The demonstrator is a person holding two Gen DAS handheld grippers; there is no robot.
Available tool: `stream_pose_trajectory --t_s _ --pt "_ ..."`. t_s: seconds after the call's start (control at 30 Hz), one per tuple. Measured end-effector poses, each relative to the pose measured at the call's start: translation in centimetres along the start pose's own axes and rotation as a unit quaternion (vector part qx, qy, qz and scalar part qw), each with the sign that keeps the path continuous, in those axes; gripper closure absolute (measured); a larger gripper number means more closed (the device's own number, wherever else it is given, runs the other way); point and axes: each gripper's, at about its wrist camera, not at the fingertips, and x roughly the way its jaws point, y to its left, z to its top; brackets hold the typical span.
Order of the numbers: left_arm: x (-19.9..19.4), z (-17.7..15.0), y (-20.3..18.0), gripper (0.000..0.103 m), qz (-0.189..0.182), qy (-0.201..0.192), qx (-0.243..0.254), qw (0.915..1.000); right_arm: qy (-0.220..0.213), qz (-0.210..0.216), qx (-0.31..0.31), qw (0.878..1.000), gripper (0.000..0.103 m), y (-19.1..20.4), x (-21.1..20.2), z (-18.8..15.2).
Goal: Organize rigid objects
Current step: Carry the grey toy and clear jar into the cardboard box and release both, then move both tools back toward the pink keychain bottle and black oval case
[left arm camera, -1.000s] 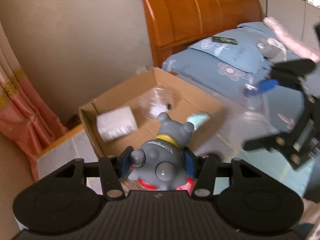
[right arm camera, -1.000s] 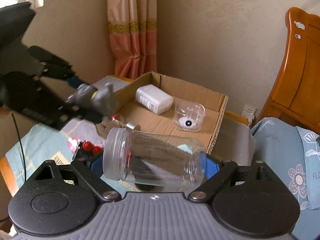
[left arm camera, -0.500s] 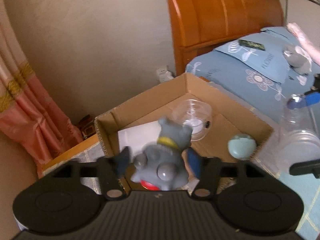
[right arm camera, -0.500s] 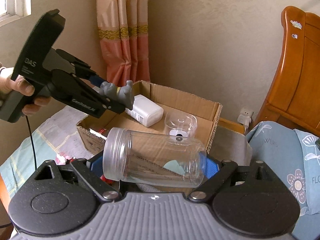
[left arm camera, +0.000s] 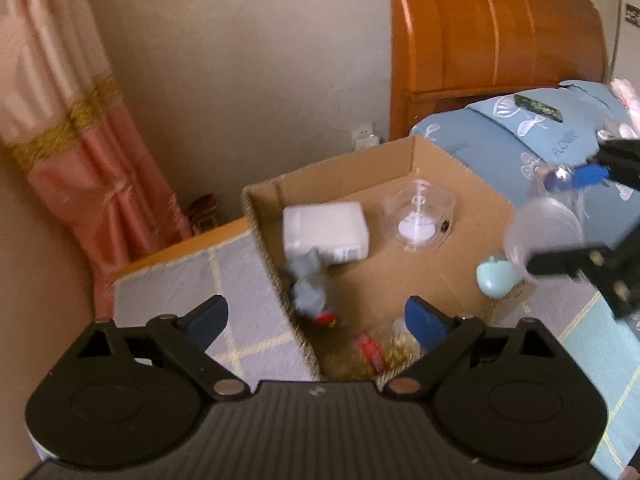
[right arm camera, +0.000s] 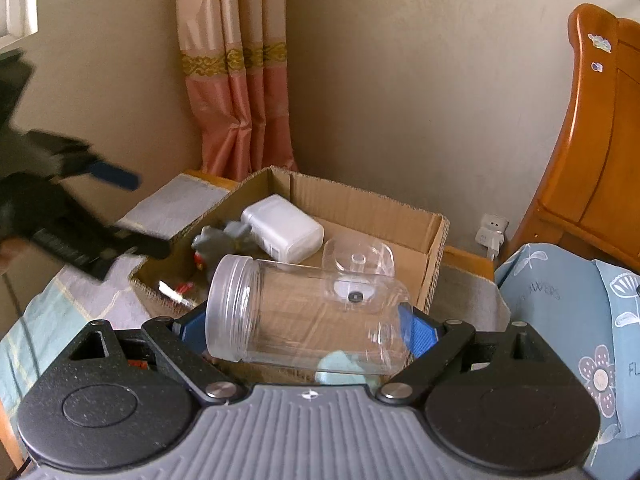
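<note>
Clear plastic fills the nearest spot: a wide-mouthed jar (right arm camera: 304, 312) lies crosswise, clamped between the blue fingers (right arm camera: 420, 330) of the right gripper (right arm camera: 298, 334), mouth toward its left finger. It hangs over the near edge of the cardboard box (right arm camera: 434, 248), with a pale green round piece (right arm camera: 340, 368) showing beneath it. The left gripper (left arm camera: 316, 320) hovers over the box's left wall with its blue fingers (left arm camera: 426, 326) spread wide and nothing between them. Just beyond those fingers, inside the box, the grey toy figure (left arm camera: 308, 288) sits blurred against the left wall, touching the white rectangular block (left arm camera: 324, 228). Farther in, a small clear lidded container (left arm camera: 418, 218) rests on the box floor. Behind stand a pink curtain (right arm camera: 240, 80) and a wooden headboard (left arm camera: 492, 36).
</note>
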Motion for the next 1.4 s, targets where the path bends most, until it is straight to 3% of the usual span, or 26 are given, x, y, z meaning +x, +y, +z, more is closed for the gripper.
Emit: stream_pose_trajectory --t_s 0.17,0.33,0.4,0.6,1.07,1.4 --pt "-1.6 -1.1 0.5 0.008 0.017 0.023 -0.012 0.9995 0.007 0.003 0.002 1.000 0.008 0.4 1.9 1.7" --pt "-2.9 -2.4 0.4 0.008 0.018 0.018 -0.013 0.9996 0.015 -0.003 0.007 1.000 0.008 0.8 3.7 2.6" --pt "-3.3 -2.8 0.3 0.008 0.018 0.016 -0.014 0.9996 0.013 -0.008 0.008 1.000 0.000 0.9 4.2 2.7" --pt "-4.0 -3.4 0.2 0.008 0.015 0.008 -0.017 0.9997 0.020 -0.018 0.018 0.999 0.000 1.2 4.2 2.2" --pt "-6.3 -5.0 -1.5 0.008 0.027 0.001 -0.023 0.9994 0.017 -0.033 0.061 0.997 0.000 2.0 -0.2 -1.4" --pt "-6.3 -7.5 -3.4 0.004 0.063 -0.005 -0.036 0.9973 0.003 -0.073 0.112 0.991 0.000 3.7 -1.4 -7.2"
